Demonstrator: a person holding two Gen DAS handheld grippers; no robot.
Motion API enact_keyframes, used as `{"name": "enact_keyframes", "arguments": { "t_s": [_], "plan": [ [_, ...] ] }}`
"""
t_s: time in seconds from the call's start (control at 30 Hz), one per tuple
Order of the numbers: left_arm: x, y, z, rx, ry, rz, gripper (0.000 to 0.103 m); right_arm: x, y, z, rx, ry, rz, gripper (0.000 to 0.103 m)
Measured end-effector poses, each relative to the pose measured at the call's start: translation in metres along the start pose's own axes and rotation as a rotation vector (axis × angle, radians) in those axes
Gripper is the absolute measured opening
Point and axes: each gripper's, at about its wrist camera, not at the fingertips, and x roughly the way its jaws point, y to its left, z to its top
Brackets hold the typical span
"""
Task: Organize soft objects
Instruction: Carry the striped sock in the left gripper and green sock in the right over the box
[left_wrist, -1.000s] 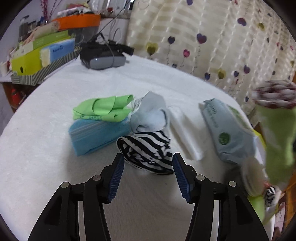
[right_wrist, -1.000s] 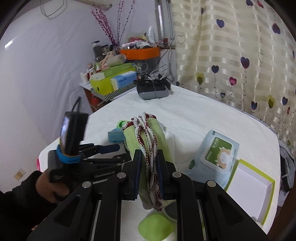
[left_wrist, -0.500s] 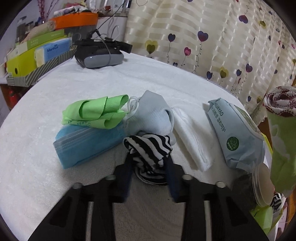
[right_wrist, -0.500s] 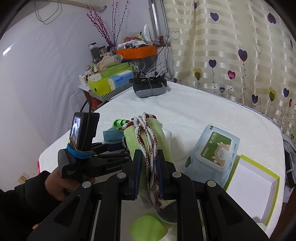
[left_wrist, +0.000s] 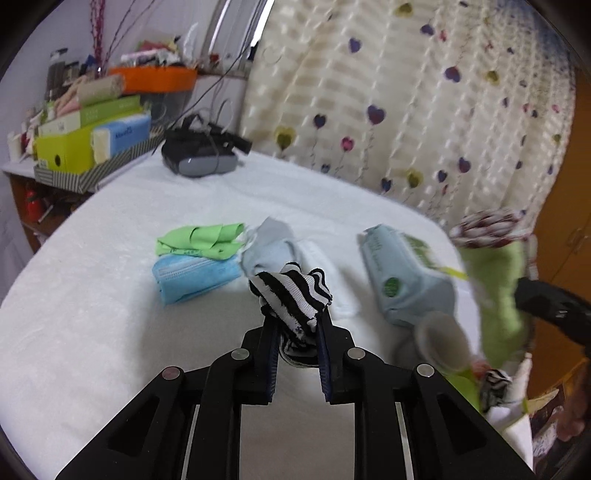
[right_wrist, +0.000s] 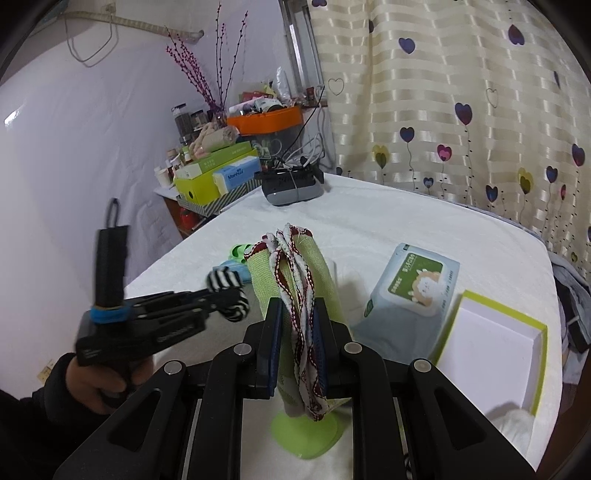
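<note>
My left gripper is shut on a black-and-white striped sock and holds it above the white table; the sock also shows in the right wrist view. My right gripper is shut on a green mesh pouch with a red-and-white drawstring, held upright; the pouch also shows in the left wrist view. On the table lie a pale blue sock, a white folded cloth, a blue face mask and a green cloth.
A pack of wet wipes lies right of the cloths. An open white box with green rim sits at the right edge. A dark headset and stacked boxes stand at the back. A green lid lies below the pouch.
My left gripper closed on the striped sock and lifted it off the table. My right gripper kept holding the pouch.
</note>
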Motion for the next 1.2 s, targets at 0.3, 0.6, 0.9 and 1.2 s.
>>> {"name": "enact_keyframes", "arguments": {
  "t_s": [0.3,0.6,0.9,1.2],
  "plan": [
    [-0.046,-0.043,-0.014,0.081,-0.043,-0.076,0.017,-0.041,0.008,-0.022,0.044,-0.073,-0.063,0.017],
    [-0.06,-0.081,-0.025,0.14,-0.046,-0.143,0.017,-0.076,-0.004,-0.044,0.098,-0.107,-0.141,0.017],
    [-0.062,-0.108,-0.031,0.179,-0.041,-0.165,0.017,-0.095,-0.016,-0.056,0.128,-0.124,-0.163,0.017],
    [-0.06,-0.128,-0.037,0.214,-0.026,-0.187,0.017,-0.107,-0.028,-0.064,0.153,-0.133,-0.183,0.017]
  ]
}}
